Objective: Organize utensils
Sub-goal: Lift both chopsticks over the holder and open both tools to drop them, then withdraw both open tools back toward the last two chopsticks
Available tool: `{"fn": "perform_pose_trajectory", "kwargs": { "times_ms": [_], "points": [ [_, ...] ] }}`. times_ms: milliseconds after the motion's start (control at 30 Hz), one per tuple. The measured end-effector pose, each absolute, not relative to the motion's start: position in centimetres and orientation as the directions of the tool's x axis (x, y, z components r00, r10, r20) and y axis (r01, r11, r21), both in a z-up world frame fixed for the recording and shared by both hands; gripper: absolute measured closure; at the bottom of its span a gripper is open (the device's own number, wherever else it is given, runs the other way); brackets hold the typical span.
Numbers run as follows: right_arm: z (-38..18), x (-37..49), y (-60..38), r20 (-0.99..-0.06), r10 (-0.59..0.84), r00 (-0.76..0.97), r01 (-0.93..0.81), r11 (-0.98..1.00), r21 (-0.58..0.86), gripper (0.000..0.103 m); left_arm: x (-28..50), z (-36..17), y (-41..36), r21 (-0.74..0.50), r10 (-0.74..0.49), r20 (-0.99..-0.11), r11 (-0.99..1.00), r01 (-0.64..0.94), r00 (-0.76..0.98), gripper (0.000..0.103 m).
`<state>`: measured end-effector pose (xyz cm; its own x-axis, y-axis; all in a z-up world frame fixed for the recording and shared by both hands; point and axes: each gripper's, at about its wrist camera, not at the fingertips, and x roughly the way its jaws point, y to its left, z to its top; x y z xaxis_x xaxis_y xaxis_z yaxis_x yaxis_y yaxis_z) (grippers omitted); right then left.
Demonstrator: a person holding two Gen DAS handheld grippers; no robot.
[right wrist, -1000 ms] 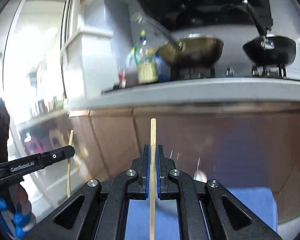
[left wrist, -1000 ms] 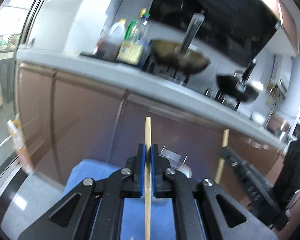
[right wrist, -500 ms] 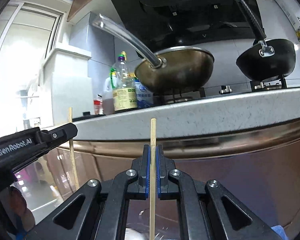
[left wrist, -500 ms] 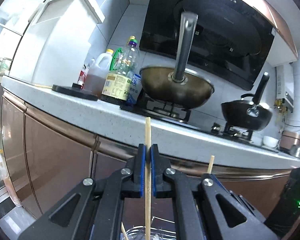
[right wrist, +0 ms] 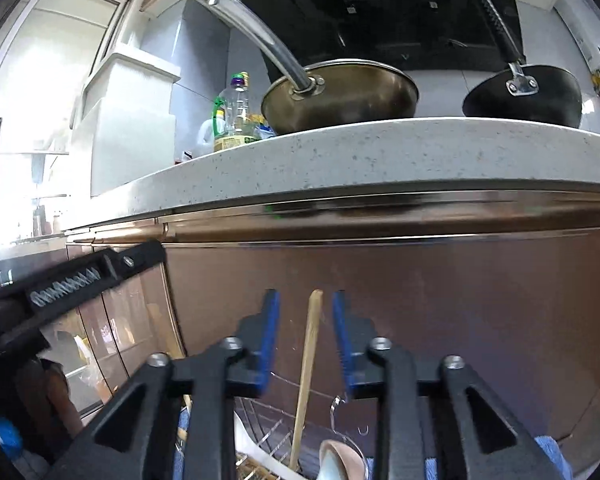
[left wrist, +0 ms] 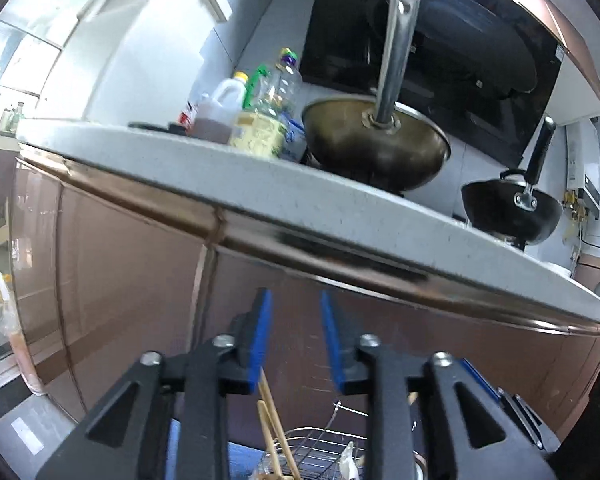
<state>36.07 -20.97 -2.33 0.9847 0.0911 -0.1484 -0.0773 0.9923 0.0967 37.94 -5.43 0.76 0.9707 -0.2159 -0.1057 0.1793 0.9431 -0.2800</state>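
Both claws have just been opening, letting go of their chopsticks. Left claw (left wrist: 296, 340) stands empty; right claw (right wrist: 306, 340) gapes around a loose pale wooden chopstick (right wrist: 306, 380) standing in the wire rack (right wrist: 268, 432). Withdrawing carelessly could knock it out.

A pale speckled countertop (right wrist: 380, 152) runs over glossy copper-brown cabinet doors (right wrist: 420, 300); a black range hood (left wrist: 440, 60) hangs above. Bright daylight floods a window (right wrist: 40, 60) at the left; walls are pale grey tile.
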Motion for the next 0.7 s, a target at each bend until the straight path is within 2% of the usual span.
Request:
{"fn": "perform_pose_trajectory", "kwargs": {
  "times_ms": [233,300,467,533,700],
  "points": [
    [0.5,32.3,-22.1,-0.174,0.068,0.982,-0.045,0.990,0.131,0.072,33.1,3.7,-2.9,-0.237,-0.164,-0.130,0.963,0.130,0.978,0.074],
    [1.4,30.5,-22.2,-0.185,0.067,0.981,-0.040,0.989,0.144,0.069,31.4,4.0,-2.3,-0.216,-0.138,-0.152,0.971,0.104,0.979,0.065],
    [2.9,25.8,-21.6,-0.242,0.052,0.969,-0.015,0.988,0.156,0.063,26.6,4.0,-1.0,-0.176,-0.078,-0.231,0.984,0.037,0.970,0.062],
    [3.1,23.5,-21.0,-0.279,0.059,0.959,-0.015,0.988,0.157,0.054,24.7,3.9,-0.6,-0.175,-0.065,-0.266,0.984,0.018,0.962,0.061],
    [2.1,17.8,-20.5,-0.348,0.072,0.935,-0.013,0.986,0.168,0.052,19.9,3.1,-0.1,-0.163,-0.037,-0.350,0.986,-0.022,0.936,0.061]
  ]
}}
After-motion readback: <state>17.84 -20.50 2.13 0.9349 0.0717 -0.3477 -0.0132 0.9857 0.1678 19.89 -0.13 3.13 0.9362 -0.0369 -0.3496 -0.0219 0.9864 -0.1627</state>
